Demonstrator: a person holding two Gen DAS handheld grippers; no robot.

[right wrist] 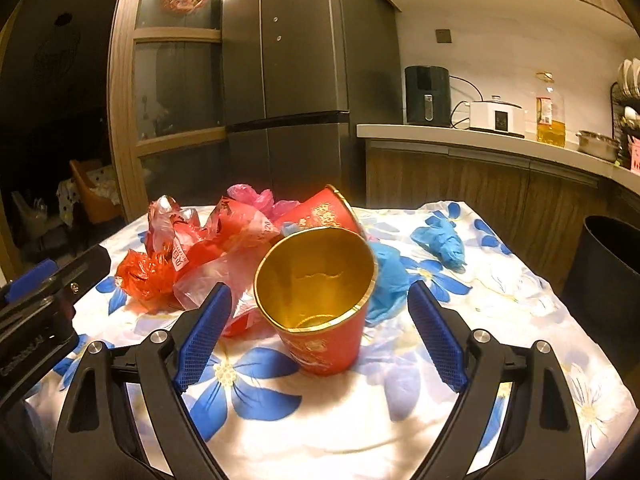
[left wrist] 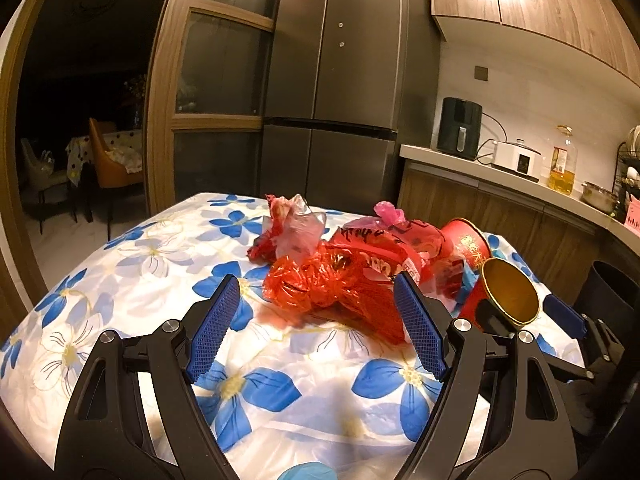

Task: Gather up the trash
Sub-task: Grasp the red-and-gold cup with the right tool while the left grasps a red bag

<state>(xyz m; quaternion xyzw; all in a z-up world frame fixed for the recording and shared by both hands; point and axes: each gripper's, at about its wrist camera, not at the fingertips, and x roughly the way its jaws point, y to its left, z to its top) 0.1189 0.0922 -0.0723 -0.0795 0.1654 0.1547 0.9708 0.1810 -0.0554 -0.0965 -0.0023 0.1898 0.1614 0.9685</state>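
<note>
Floral tablecloth (right wrist: 520, 292); grey fridge (right wrist: 288, 60) behind; wood cabinets (right wrist: 480, 184).

Home kitchen: fridge (left wrist: 336, 80), counter (right wrist: 480, 136) appliances, perhaps cooking oil (right wrist: 550, 110).

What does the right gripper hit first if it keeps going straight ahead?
Probably the red paper cup with the gold lining, tilted with its mouth toward the camera. It sits just beyond the open right gripper, centred on its line. Exact depth is unclear.

bin (right wrist: 608, 264) cut off by right edge, 2nd red cup (right wrist: 324, 212) half hidden behind front cup (right wrist: 320, 300), bag print (left wrist: 372, 264) too blurred to read
</note>
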